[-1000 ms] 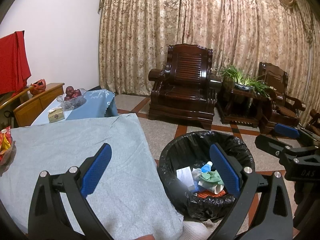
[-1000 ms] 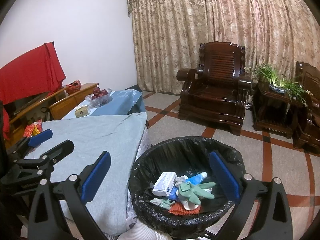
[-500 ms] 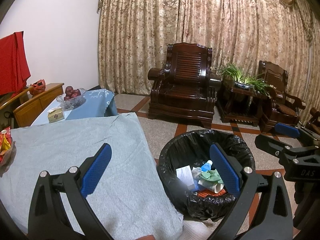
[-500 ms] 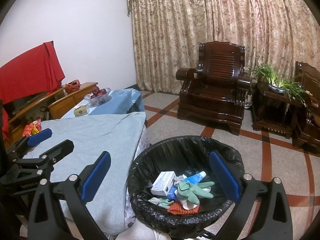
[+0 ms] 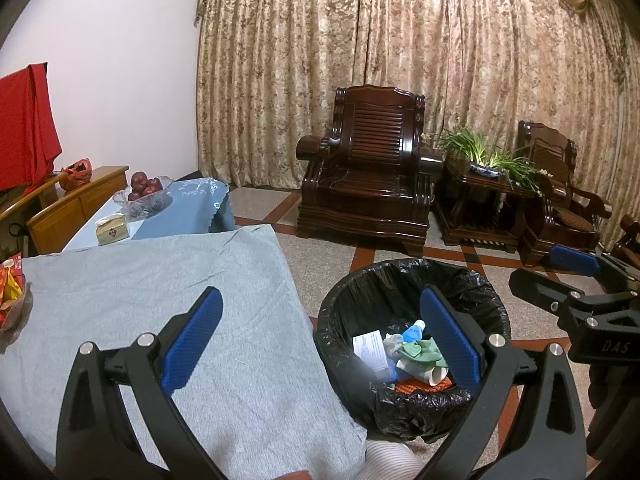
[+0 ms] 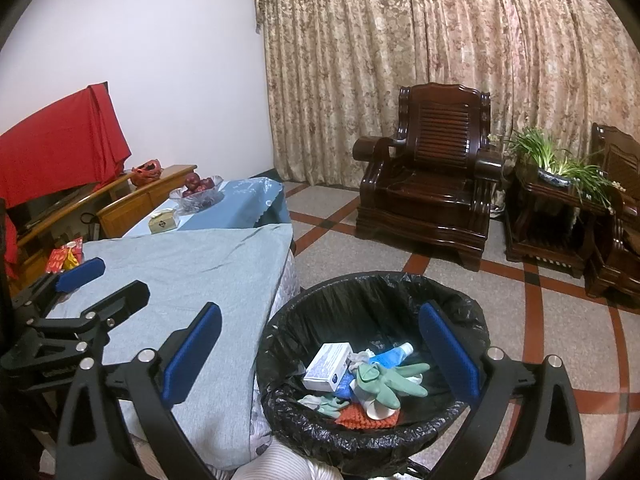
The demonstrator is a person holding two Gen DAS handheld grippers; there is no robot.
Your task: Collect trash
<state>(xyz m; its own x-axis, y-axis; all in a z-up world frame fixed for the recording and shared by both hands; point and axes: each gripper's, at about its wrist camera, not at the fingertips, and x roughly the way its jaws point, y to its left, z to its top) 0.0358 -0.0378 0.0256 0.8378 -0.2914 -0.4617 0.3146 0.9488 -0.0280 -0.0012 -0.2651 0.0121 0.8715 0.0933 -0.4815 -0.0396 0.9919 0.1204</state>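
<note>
A round bin lined with a black bag [image 5: 408, 280] [image 6: 376, 292] stands on the floor beside the grey-clothed table [image 5: 132, 280] [image 6: 192, 264]. Inside lie a white box [image 6: 328, 366], a green glove [image 6: 384, 380], a blue tube [image 6: 390, 356], and an orange scrap [image 6: 360, 418]. My left gripper [image 5: 320, 336] is open and empty, straddling the table's edge and the bin. My right gripper [image 6: 320, 350] is open and empty above the bin's near side. Each gripper shows in the other's view: the right one [image 5: 576, 280], the left one [image 6: 92, 280].
A red snack packet [image 5: 10, 284] [image 6: 66, 258] lies at the table's far left. Behind it a blue-clothed table holds a fruit bowl [image 5: 144, 196] and a small box [image 5: 113, 230]. Dark wooden armchairs [image 5: 372, 184] and a potted plant [image 5: 488, 160] stand before the curtain.
Both grippers have barely drifted, and the bin sits slightly lower in the right wrist view. Both stay open and empty.
</note>
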